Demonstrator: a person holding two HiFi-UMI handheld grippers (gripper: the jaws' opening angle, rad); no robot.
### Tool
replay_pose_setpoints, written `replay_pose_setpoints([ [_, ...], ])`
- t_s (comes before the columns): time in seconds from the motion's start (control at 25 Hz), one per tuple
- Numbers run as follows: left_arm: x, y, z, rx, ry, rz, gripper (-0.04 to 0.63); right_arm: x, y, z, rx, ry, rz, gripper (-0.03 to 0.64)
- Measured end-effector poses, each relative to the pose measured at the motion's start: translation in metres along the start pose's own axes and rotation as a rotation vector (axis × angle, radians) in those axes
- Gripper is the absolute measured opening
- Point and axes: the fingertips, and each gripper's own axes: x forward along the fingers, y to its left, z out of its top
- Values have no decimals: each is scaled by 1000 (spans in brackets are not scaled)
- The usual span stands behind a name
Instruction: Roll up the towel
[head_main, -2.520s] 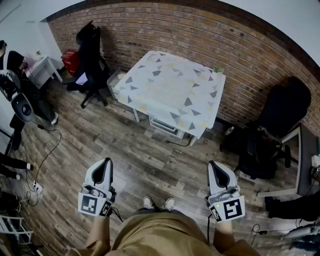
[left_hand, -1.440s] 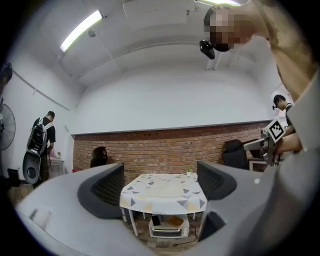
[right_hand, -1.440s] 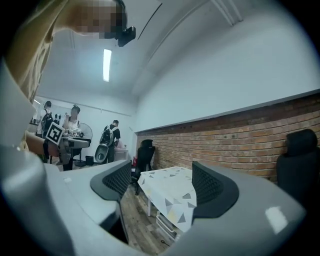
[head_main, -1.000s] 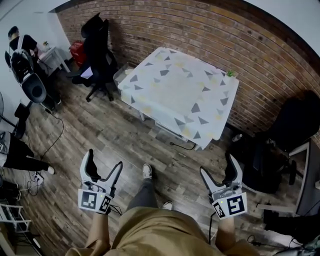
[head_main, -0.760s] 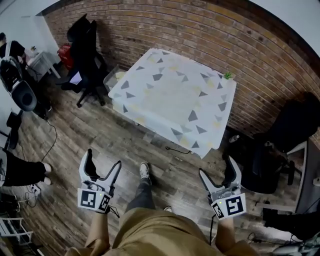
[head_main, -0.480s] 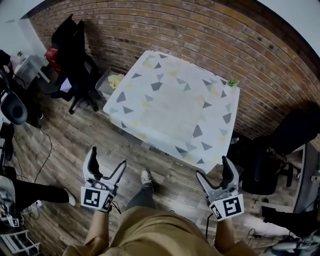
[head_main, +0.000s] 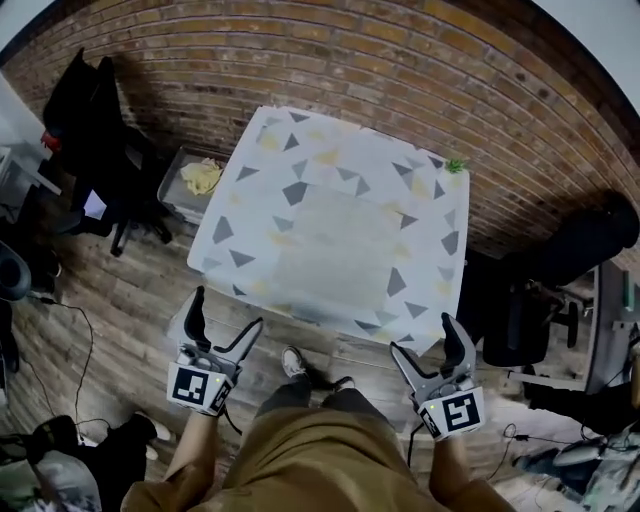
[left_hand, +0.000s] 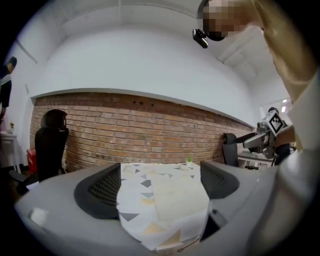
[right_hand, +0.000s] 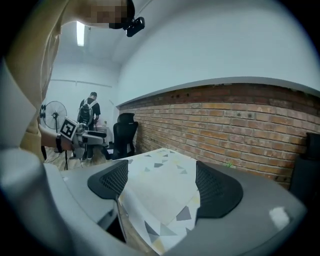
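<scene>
Two grippers are in use. The left gripper (head_main: 222, 328) has its two jaws spread wide with nothing between them; in the left gripper view only the distant table shows in the gap. The right gripper (head_main: 428, 348) is likewise spread wide and empty. Both are held over the wood floor (head_main: 130, 300), just short of the table's near edge and not touching it.

One table (head_main: 262, 150), its top covered in a triangle print, stands against the brick wall (head_main: 330, 50). One towel (head_main: 335, 245), pale and rectangular, lies flat and unrolled on the middle of the table. One small green plant (head_main: 455, 165) sits at the table's far right corner. Two black chairs flank the table: the left chair (head_main: 90, 110) and the right chair (head_main: 585, 235).
</scene>
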Motion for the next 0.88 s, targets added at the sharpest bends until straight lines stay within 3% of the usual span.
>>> replay_pose_setpoints([
  [0.08,17,0,-4,15,14,-37,525,4,-3,-6,-9,46,-12,400],
  [0.2,38,-2,-12,23,40,-73,525,12,-10,-8,-4,36,-17,400],
  [0.36,59,-12,-27,58,89,-116,525,23,-18,-29,-23,85,26,399],
  [0.64,86,-20,-64,129,242,-166,523,53,-28,-73,-20,131,105,399],
  [0.88,105,-24,-126,228,393,-244,522,78,-21,-124,-52,206,187,397],
])
